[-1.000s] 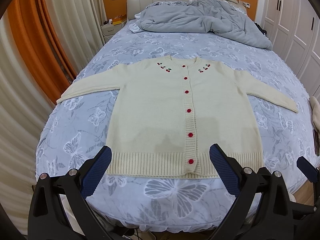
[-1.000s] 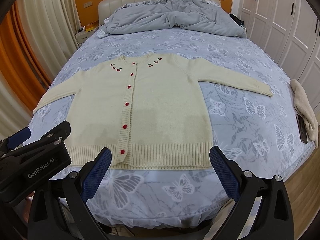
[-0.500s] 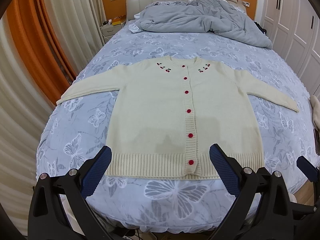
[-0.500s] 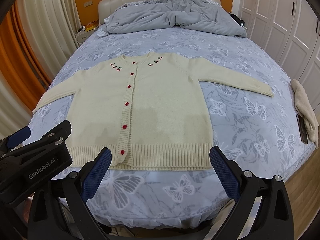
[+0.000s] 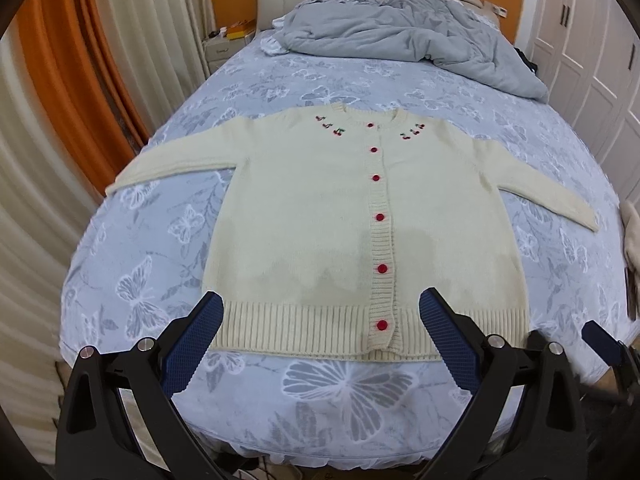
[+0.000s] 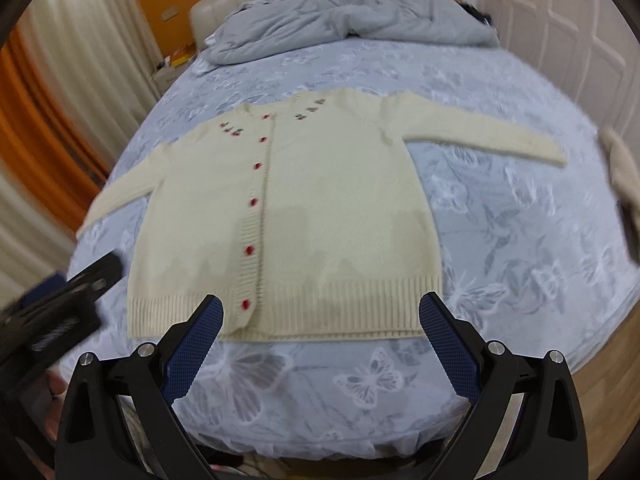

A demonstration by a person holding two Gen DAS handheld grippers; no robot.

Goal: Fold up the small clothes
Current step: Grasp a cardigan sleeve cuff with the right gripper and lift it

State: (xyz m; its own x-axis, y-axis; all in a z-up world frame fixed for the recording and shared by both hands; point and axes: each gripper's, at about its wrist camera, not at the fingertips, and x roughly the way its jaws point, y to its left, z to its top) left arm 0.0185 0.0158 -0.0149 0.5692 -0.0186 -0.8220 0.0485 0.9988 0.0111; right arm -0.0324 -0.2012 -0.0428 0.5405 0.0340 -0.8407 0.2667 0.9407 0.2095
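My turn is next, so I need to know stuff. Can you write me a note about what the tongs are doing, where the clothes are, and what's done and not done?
Left tongs: open, empty, hovering above the cardigan's hem at the foot of the bed.
Right tongs: open, empty, also hovering above the hem.
Cardigan: cream, flat on the bed, front up, buttoned, both sleeves spread out to the sides.
Cloth: another pale piece at the bed's right edge, untouched; the picture is too blurred to tell what it is.
Done: cardigan laid out smooth.
Left: every fold. Probably sleeves in first, then hem up to the collar.
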